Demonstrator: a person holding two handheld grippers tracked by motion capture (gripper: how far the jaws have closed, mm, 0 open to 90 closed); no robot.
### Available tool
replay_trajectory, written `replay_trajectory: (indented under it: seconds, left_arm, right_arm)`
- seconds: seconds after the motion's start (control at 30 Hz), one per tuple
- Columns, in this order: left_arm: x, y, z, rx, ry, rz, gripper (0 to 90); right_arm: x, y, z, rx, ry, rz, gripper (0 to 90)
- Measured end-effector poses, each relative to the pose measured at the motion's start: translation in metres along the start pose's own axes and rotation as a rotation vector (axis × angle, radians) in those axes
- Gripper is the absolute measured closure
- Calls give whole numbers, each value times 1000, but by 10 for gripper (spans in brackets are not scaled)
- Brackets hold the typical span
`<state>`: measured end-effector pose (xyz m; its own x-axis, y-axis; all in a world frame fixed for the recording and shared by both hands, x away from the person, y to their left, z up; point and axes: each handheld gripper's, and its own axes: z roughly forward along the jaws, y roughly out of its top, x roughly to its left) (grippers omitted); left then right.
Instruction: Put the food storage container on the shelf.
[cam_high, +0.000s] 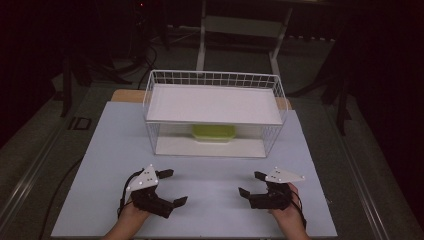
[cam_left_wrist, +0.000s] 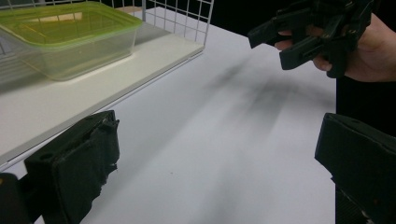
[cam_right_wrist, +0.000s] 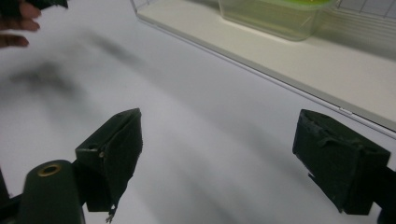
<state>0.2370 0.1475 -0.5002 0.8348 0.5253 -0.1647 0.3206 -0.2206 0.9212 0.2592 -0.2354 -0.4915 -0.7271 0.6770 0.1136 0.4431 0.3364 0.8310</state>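
A clear container with a green lid sits on the lower shelf of a white wire rack at the back of the table; it also appears in the left gripper view and the right gripper view. My left gripper rests low at the front left of the table, open and holding nothing. At the front right, my right gripper is open too, with nothing between its jaws. Both point inward toward each other. The right gripper and hand show in the left gripper view.
The white table top stretches between the two grippers and the rack. The rack has a white upper shelf and a lower board. Dark floor and stand legs surround the table.
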Motion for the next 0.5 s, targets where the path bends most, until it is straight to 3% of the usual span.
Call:
replay_trajectory:
  seconds: [0.27, 0.33, 0.5]
  left_arm:
    - [5, -5, 3, 1, 6, -21, 4]
    - [6, -7, 4, 18, 13, -17, 4]
    - [12, -9, 2, 0, 27, -58, 4]
  right_arm:
    - [-9, -8, 10, 18, 15, -68, 158]
    - [-10, -8, 11, 15, 15, -66, 158]
    - [-15, -8, 9, 5, 14, -54, 158]
